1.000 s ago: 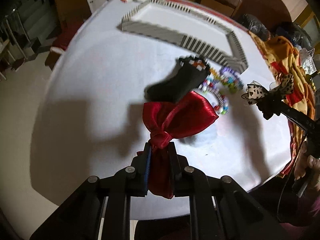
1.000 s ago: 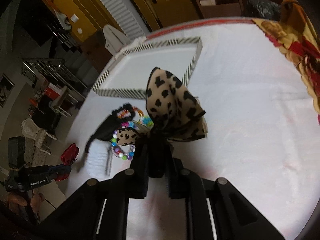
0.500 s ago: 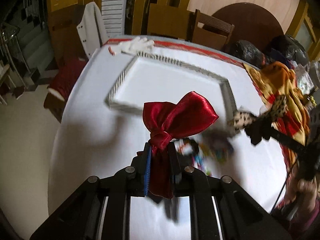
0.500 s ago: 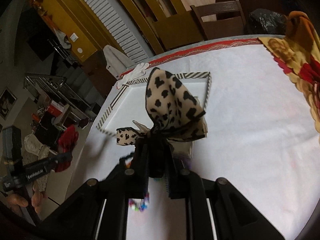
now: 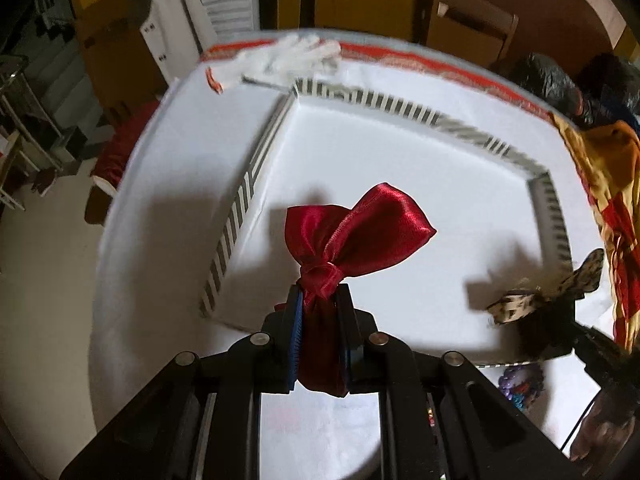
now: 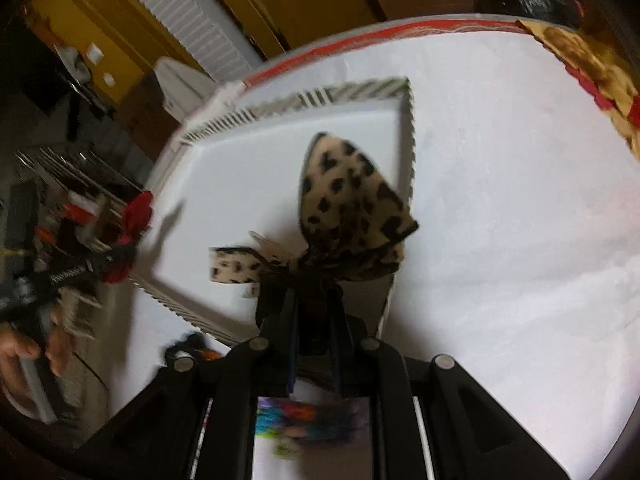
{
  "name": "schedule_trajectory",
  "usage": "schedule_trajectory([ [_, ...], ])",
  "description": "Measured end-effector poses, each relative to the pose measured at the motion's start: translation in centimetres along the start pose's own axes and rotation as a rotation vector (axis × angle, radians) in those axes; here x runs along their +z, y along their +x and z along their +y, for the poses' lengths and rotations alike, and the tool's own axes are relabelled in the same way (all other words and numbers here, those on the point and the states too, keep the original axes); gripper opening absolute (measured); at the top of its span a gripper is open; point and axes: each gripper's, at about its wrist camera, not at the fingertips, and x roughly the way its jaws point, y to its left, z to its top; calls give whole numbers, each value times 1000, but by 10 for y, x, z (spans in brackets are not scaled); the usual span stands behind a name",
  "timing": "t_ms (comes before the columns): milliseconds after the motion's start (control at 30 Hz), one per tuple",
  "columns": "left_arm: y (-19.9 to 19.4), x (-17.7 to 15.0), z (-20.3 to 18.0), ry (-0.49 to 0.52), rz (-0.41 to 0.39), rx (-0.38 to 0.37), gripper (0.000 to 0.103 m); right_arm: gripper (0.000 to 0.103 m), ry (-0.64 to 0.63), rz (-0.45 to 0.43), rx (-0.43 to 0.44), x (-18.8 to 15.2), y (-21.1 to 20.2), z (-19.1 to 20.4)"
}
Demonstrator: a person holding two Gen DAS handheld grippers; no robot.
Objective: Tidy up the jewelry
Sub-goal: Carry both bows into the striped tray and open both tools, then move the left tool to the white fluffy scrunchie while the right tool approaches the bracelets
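My left gripper [image 5: 319, 300] is shut on a red satin bow [image 5: 360, 228] and holds it over the near edge of a white tray with a striped rim [image 5: 236, 216]. My right gripper [image 6: 313, 300] is shut on a leopard-print bow [image 6: 352, 204] and holds it over the same tray [image 6: 288, 108], near its right side. In the left wrist view the leopard bow [image 5: 548, 296] shows at the tray's right corner. In the right wrist view the red bow [image 6: 132, 220] shows at the tray's left edge. Colourful bead bracelets [image 5: 520, 384] lie on the table below the tray.
The round table has a white cloth [image 6: 520, 240] with a red border. A white glove [image 5: 292, 56] lies at the far rim. A yellow and red patterned cloth [image 5: 608, 184] hangs on the right. Chairs and cabinets stand behind the table.
Both grippers have moved forward from the pile of bracelets to the tray, each still holding its bow. The bracelets and black hair piece now lie behind, under the grippers.
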Motion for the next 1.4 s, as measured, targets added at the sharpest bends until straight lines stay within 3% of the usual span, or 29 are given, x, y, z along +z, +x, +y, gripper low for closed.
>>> schedule_trajectory([
  [267,13,-22,-12,-3,85,-76,24,13,-32,43,-76,23,1,-26],
  [400,13,-32,-15,-13,82,-58,24,17,-15,68,-48,24,2,-27],
  [467,13,-33,-14,-22,79,-46,24,23,-12,73,-50,23,2,-22],
  [533,12,-35,-16,-21,69,-24,26,37,-12,73,-48,24,1,-17],
  [600,12,-37,-18,-17,64,-13,39,47,-26,64,-41,22,-4,-10],
  [867,-10,-43,-20,-30,-4,-40,50,60,-41,13,-10,11,-35,5],
  [1200,-72,-69,-25,-54,-135,41,51,62,-91,-110,64,-25,-87,39],
  [1400,-101,-98,-34,-87,-163,81,51,64,-137,-167,13,-53,-118,54],
])
